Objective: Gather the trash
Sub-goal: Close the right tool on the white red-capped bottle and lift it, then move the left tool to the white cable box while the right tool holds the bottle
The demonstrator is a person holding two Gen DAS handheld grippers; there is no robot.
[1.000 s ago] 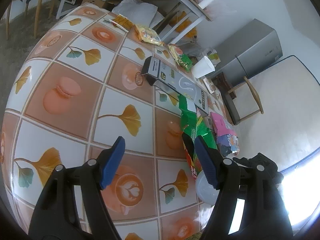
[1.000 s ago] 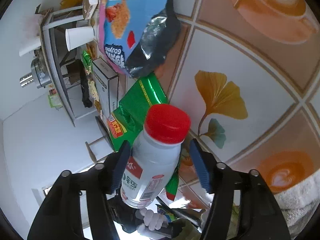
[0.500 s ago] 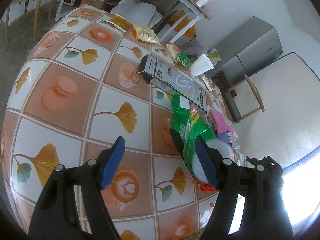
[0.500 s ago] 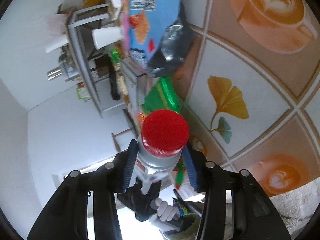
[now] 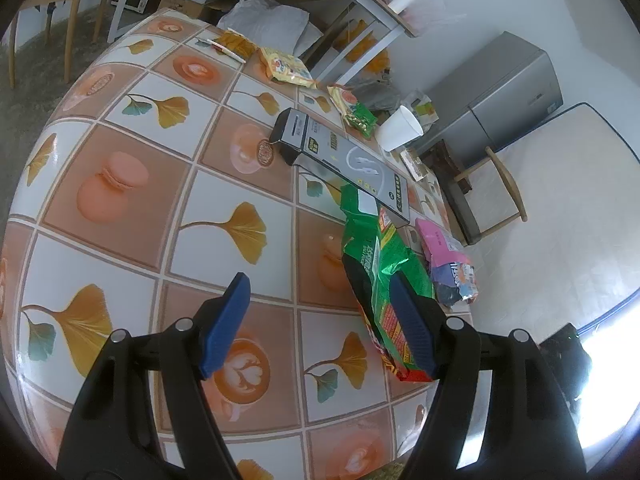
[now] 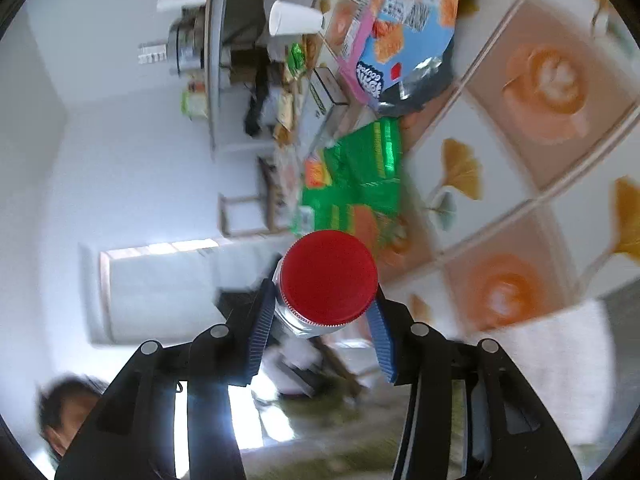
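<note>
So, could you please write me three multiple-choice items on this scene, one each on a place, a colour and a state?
1. Where does the green snack bag lie?
A. on the chair
B. on the table, by the grey box
C. on the floor

2. What colour is the bottle cap?
A. blue
B. white
C. red

3. How is the left gripper?
A. open, holding nothing
B. shut on a cup
C. shut on a bag

Answers: B, the bag rests on the patterned tabletop with one end at the box; C, the cap shows red between the right gripper's fingers; A, its fingers stand apart over bare table.
</note>
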